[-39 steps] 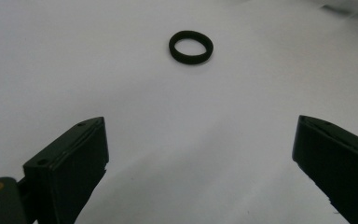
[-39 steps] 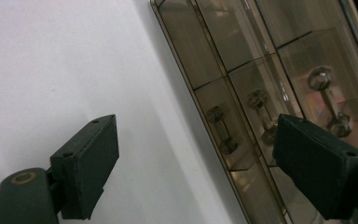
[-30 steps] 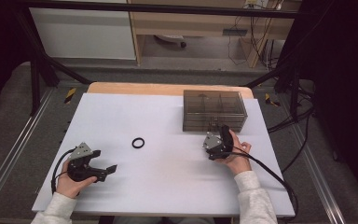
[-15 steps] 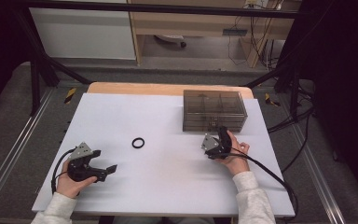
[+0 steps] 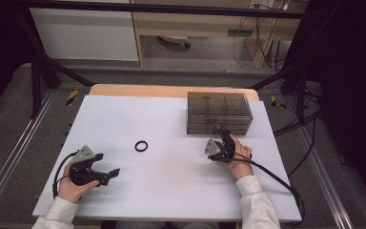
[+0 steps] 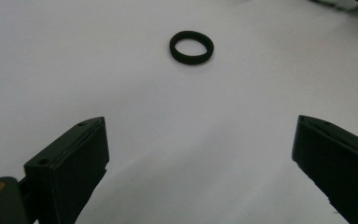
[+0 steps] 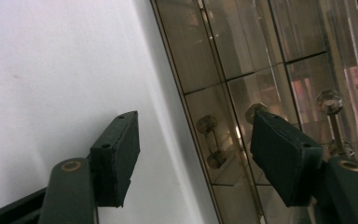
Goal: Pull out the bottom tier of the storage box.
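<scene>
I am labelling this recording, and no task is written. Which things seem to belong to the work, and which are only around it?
Likely in the work:
- black ring, ahead of the open left gripper
- clear drawer box, with the open right gripper at its front

Only around:
- white table
- shelf unit behind
- cables on the floor

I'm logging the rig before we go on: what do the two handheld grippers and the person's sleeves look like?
Both are black two-jaw tools. The left gripper and the right gripper each carry a grey three-cornered plate on top and trail a black cable. Their flat black pads have small holes near the tips; brass-coloured pivots show at the jaw bases. The sleeves are white.
</scene>
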A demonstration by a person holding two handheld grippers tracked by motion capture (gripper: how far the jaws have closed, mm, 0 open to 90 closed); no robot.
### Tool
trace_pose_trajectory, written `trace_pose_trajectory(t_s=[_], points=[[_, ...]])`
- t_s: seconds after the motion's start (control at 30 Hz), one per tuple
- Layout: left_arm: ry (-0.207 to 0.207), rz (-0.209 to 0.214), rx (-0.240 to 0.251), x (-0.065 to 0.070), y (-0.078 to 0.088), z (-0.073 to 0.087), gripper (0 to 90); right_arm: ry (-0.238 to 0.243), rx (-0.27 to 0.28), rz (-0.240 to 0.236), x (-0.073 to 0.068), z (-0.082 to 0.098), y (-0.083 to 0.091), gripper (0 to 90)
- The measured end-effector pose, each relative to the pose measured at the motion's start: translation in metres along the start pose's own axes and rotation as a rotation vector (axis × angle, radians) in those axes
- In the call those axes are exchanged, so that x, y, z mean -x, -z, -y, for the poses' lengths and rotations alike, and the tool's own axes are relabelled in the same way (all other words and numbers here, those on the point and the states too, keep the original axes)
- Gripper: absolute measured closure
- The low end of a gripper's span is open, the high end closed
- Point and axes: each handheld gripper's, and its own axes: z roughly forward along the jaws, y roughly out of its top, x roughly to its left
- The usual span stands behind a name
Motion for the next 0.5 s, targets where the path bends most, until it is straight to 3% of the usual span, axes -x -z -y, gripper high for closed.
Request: trace_pose_trajectory(t_s=[0.5], points=[[0.001, -0.001, -0.001, -0.0001, -0.0003, 0.0002, 3.6, 0.07, -0.005, 0.072, -0.0044, 0.0005, -0.0049, 44.2]])
